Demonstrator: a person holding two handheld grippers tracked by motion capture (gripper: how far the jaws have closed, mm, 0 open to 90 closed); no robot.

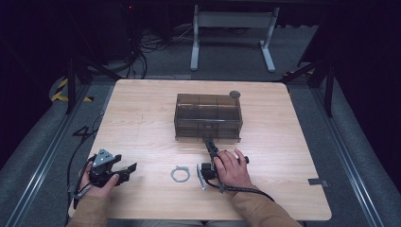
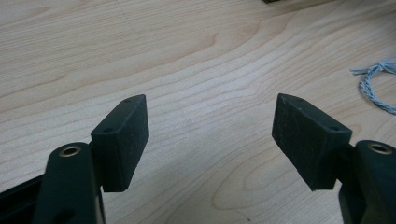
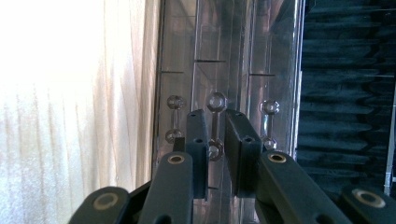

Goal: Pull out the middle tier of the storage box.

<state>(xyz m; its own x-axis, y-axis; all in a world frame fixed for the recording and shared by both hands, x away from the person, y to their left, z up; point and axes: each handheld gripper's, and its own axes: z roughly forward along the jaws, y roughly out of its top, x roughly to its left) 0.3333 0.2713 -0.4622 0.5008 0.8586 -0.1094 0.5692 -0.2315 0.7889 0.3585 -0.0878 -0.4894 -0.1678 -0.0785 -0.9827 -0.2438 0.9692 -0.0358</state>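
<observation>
**Right tongs on the drawer handle**

High view: my right tongs (image 1: 209,143) reach the box (image 1: 208,116) front; my left tongs (image 1: 124,171) rest aside, a wire ring (image 1: 180,174) between them.

Left gripper view: jaws wide, empty, over bare table (image 2: 187,70).

Right gripper view: jaws narrow around the middle handle (image 3: 215,126), a clear bar with knobbed ends. Whether the pads press it, I cannot tell. It looks slick; a crooked pull could slip off or drag the box.

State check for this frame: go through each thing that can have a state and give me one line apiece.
Drawer box: upright on the table, drawers shut.
Middle drawer handle: between the right gripper's jaws.
Right gripper: jaws narrowed around that handle; contact unclear.
Left gripper: open, empty, over bare tabletop.
String loop: lying loose on the table between the hands.
</observation>
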